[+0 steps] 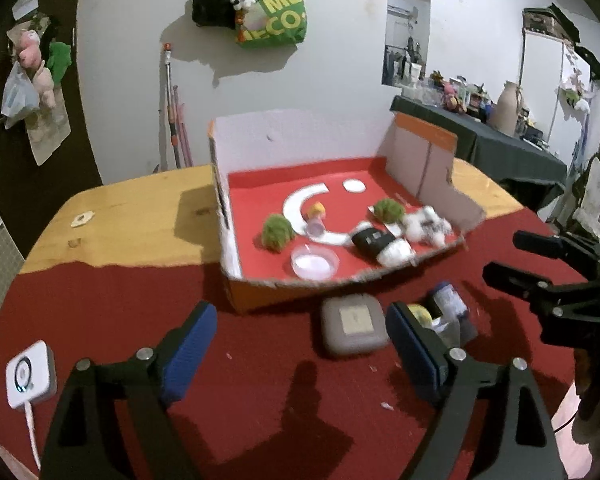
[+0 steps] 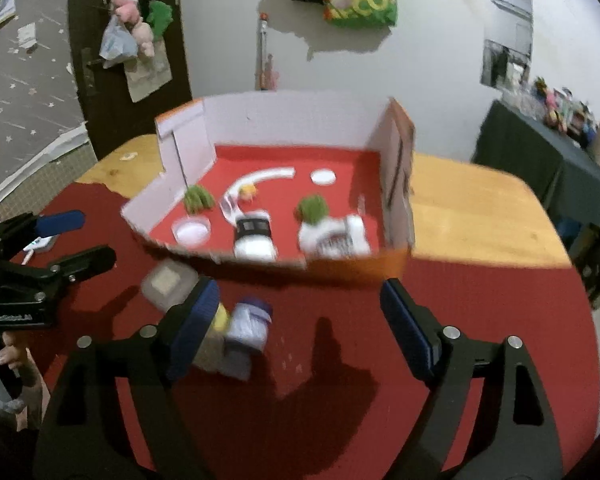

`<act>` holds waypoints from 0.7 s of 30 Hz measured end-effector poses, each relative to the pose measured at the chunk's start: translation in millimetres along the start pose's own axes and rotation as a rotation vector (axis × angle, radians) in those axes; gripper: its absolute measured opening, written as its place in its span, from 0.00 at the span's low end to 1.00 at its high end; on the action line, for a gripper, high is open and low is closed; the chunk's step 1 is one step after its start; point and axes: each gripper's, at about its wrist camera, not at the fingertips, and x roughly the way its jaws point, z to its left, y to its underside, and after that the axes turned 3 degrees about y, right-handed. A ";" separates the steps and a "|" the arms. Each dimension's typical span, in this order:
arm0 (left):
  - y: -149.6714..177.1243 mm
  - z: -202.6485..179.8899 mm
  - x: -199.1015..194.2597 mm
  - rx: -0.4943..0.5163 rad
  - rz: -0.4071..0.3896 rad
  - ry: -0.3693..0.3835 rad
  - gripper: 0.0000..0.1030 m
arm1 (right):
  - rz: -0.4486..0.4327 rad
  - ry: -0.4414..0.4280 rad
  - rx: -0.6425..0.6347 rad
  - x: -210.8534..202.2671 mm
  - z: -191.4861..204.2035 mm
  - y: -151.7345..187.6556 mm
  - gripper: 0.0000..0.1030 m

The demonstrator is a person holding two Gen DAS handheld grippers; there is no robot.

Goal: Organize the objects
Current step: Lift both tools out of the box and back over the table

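A cut-down cardboard box [image 1: 256, 296] with a red floor stands on the table. It holds two green fuzzy balls [image 1: 277, 233], a white dish [image 1: 314, 263], a black-banded white roll [image 1: 376, 242], a white plush [image 1: 428, 226] and a small yellow-haired figure [image 1: 317, 212]. In front of it on the red cloth lie a grey square case [image 1: 354, 326], a yellow item [image 1: 420, 314] and a blue-capped white bottle [image 2: 250, 328]. My left gripper [image 1: 300, 344] is open, the case just beyond its pads. My right gripper [image 2: 296, 332] is open, with the bottle beside its left finger [image 2: 192, 332].
A white square device [image 1: 30, 374] with a cable lies at the cloth's left edge. Bare wooden tabletop [image 1: 140, 200] flanks the box. The wall close behind carries hanging bags [image 1: 268, 16]. A dark cluttered side table [image 1: 500, 140] stands to the right.
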 end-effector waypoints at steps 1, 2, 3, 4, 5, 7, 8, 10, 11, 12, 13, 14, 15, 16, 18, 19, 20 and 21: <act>3.5 -2.3 1.9 0.002 0.008 0.001 0.85 | 0.010 0.003 0.003 1.4 0.0 6.4 0.80; 6.5 -4.1 4.2 0.000 0.016 0.005 0.85 | 0.014 0.005 0.008 1.9 -0.5 10.7 0.80; 10.1 -5.8 7.6 -0.006 0.030 0.015 0.85 | 0.015 0.007 0.011 5.4 0.0 13.8 0.80; 13.1 -7.0 10.0 -0.007 0.039 0.024 0.85 | 0.017 0.011 0.018 6.9 -0.1 18.4 0.80; 15.9 -8.8 13.3 -0.005 0.051 0.038 0.85 | 0.020 0.012 0.021 10.7 0.3 20.0 0.80; 20.4 -11.9 19.2 0.004 0.070 0.048 0.85 | 0.029 0.013 0.020 13.8 0.1 26.3 0.80; 22.8 -13.3 21.2 0.009 0.074 0.049 0.85 | 0.034 0.014 0.018 12.8 1.0 29.4 0.80; 27.4 -14.7 25.7 0.010 0.084 0.042 0.85 | 0.042 0.014 0.007 15.8 2.5 32.3 0.80; 28.5 -14.5 27.4 0.006 0.088 0.043 0.85 | 0.047 0.010 0.002 16.6 3.0 33.3 0.80; 29.7 -13.7 29.6 -0.003 0.094 0.047 0.85 | 0.051 0.003 -0.001 17.9 3.6 34.0 0.80; 30.3 -12.7 31.3 -0.009 0.098 0.049 0.85 | 0.054 -0.006 -0.005 17.4 5.1 35.0 0.80; 31.0 -12.1 33.2 -0.013 0.104 0.051 0.85 | 0.057 -0.011 -0.010 18.1 5.6 34.7 0.80; 32.3 -11.4 35.2 -0.018 0.108 0.049 0.85 | 0.062 -0.015 -0.017 19.5 7.9 34.8 0.80; 32.5 -10.1 36.9 -0.020 0.111 0.047 0.85 | 0.066 -0.015 -0.029 20.0 10.3 35.3 0.80; 33.8 -9.0 40.1 -0.022 0.119 0.042 0.85 | 0.070 -0.001 -0.047 19.1 13.2 36.9 0.80; 34.2 -8.1 41.5 -0.025 0.123 0.043 0.85 | 0.069 0.014 -0.057 19.5 14.2 37.6 0.80; 34.8 -7.8 42.3 -0.027 0.127 0.046 0.85 | 0.069 0.023 -0.063 20.3 14.8 37.8 0.80; 35.3 -7.6 43.0 -0.029 0.130 0.050 0.85 | 0.074 0.024 -0.067 21.0 14.9 38.3 0.80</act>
